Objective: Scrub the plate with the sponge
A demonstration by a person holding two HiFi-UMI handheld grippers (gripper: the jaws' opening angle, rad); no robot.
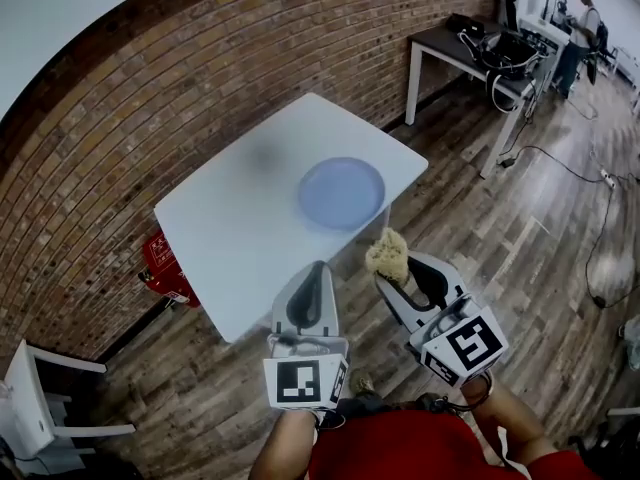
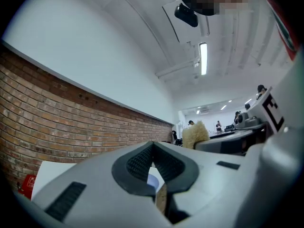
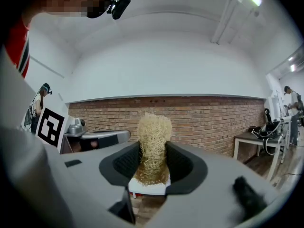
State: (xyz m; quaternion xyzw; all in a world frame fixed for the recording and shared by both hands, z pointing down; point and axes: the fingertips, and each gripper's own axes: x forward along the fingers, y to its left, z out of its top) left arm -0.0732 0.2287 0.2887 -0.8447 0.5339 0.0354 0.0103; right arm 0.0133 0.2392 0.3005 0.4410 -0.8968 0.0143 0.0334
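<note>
**Two handheld claws held level, short of a white surface with a blue plate**

Nearest, at the bottom of the head view, a person's red top point(image 1: 395, 448) and forearms are cut off by the frame edge. The left claw point(image 1: 318, 268) is clenched on nothing, its dark pads meeting at the tips. Just beside it, the right claw point(image 1: 398, 273) is clenched on a pale, straw-coloured sponge point(image 1: 387, 254), which sticks out above the pads. Both claws hang over the wooden floor point(image 1: 480, 258), near the corner of the surface point(image 1: 235, 223).

Further on, the plate point(image 1: 341, 193) lies flat on the surface towards its right side, apart from both claws. In the left gripper view only a blue sliver of it shows below the closed pads. In the right gripper view the sponge hides it.

Beyond are a brick wall point(image 1: 200, 68), a red object point(image 1: 160, 258) low against it that is too small to make out, and a white chair point(image 1: 40, 408) cut off at the left. Far right, a desk point(image 1: 450, 43) carries dark gear, with a person point(image 1: 578, 18) behind it.
</note>
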